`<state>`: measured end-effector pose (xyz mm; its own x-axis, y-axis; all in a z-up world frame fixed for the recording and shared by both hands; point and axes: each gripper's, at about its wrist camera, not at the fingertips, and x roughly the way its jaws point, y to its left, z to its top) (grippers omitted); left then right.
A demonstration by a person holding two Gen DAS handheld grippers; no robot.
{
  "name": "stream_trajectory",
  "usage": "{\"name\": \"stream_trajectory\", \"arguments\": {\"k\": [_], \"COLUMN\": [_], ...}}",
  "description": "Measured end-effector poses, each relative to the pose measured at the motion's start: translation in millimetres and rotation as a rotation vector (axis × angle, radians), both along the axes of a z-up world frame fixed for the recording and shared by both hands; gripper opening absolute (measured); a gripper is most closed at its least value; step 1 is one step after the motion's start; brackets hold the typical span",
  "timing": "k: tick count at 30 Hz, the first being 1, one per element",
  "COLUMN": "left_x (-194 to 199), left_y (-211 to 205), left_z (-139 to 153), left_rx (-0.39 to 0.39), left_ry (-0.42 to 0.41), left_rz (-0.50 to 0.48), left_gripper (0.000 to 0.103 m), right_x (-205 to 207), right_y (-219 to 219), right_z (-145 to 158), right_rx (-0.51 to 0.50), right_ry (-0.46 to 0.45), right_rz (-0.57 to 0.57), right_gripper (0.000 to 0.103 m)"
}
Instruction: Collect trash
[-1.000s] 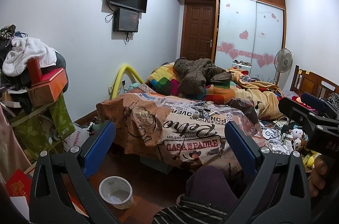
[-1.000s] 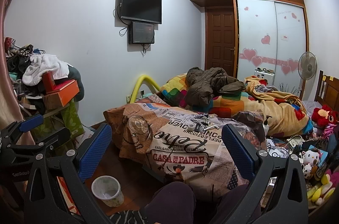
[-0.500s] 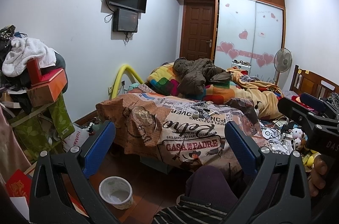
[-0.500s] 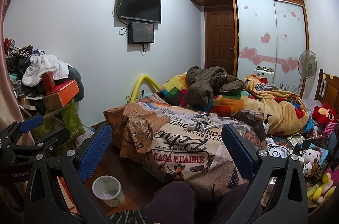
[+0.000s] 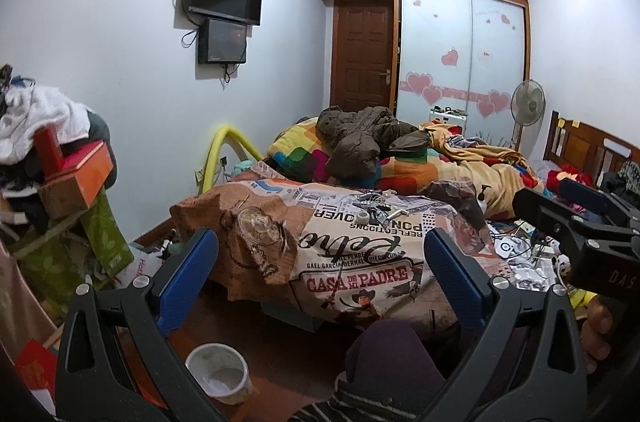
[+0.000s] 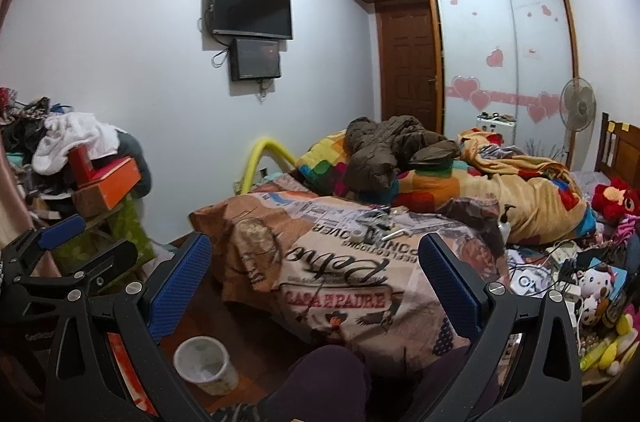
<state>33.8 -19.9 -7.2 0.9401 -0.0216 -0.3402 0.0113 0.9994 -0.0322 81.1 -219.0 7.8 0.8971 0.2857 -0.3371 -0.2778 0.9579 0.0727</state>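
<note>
Both claws, left point(image 5: 320, 278) and right point(image 6: 314, 276), gape wide and empty. The bin point(image 5: 219, 372) stands upright on the floor at lower left of each frame, below and left of both claws, nearer the left one; the scraps point(image 5: 374, 208) lie ahead at frame centre on the surface. Nothing differs from a second ago beyond a slight drift in view.

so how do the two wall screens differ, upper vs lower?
1. Size: the upper screen is clearly wider than the lower screen.
2. Shape: the upper screen is a long flat rectangle; the lower screen is closer to square.
3. Position: the upper screen overhangs the lower screen on both sides, and the lower screen sits directly beneath it.

Shared: both are dark, black-framed and mounted on the same wall, with cables hanging beside them.
</note>
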Motion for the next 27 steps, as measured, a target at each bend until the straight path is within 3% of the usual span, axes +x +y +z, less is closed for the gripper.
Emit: {"name": "stream_trajectory", "arguments": {"k": [16,27], "left_x": [145.3,264.2], "left_y": [-33.2,-51.1], "left_z": [2.1,-35.5], "left_rx": [-0.039,-0.054], "left_ry": [0.047,0.146], "left_rz": [-0.132,-0.168], "left_gripper": [0.103,0.1], "right_x": [102.5,184.5], "right_y": [-41.9,-59.7], "right_z": [-20.4,-57.4], "right_rx": [0.012,-0.01], "right_ry": [0.079,0.175], "right_rz": [-0.154,-0.209], "right_gripper": [0.103,0.103]}}
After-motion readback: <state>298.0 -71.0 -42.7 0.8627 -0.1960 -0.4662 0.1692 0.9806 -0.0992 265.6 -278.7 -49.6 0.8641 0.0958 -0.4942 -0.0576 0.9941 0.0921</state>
